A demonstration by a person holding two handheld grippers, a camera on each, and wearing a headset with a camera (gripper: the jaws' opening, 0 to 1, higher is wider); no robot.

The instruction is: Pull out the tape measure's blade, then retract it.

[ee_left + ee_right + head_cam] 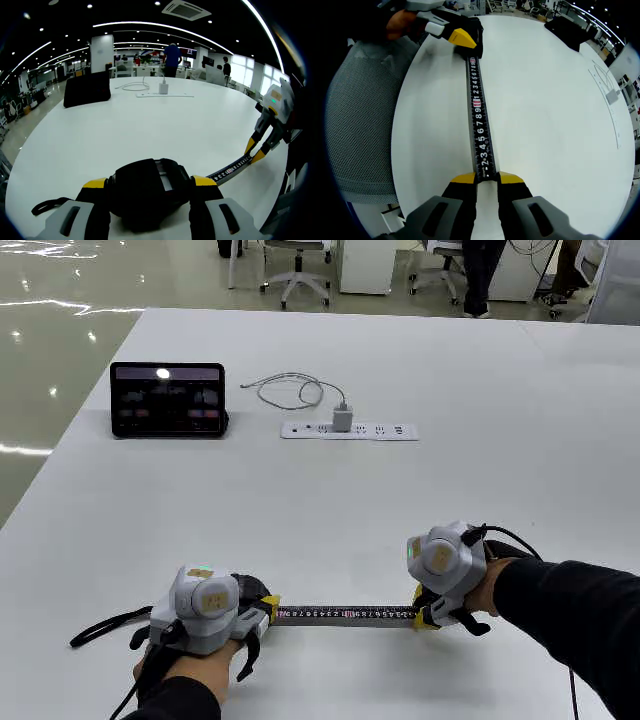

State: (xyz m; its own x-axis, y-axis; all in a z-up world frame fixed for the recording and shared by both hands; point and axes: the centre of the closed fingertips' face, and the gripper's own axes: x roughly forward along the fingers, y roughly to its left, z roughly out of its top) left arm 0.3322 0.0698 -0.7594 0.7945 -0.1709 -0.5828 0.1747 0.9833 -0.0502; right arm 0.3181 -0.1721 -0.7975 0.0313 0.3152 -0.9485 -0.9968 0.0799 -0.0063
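Observation:
A black tape measure case (149,192) sits between the yellow-tipped jaws of my left gripper (150,184), which is shut on it; in the head view the case (252,592) lies at the near left of the white table beside that gripper (258,618). The black blade (345,616) with white numbers runs flat along the table to my right gripper (422,614). In the right gripper view the blade (478,120) stretches away from my right gripper (486,177), whose jaws are shut on its end. The blade (231,170) also reaches right toward the right gripper (256,150).
A dark tablet (167,399) stands at the far left of the table (330,500). A white power strip (348,430) with a plugged charger and coiled cable (290,390) lies at the back centre. A black strap (100,630) trails left of the case.

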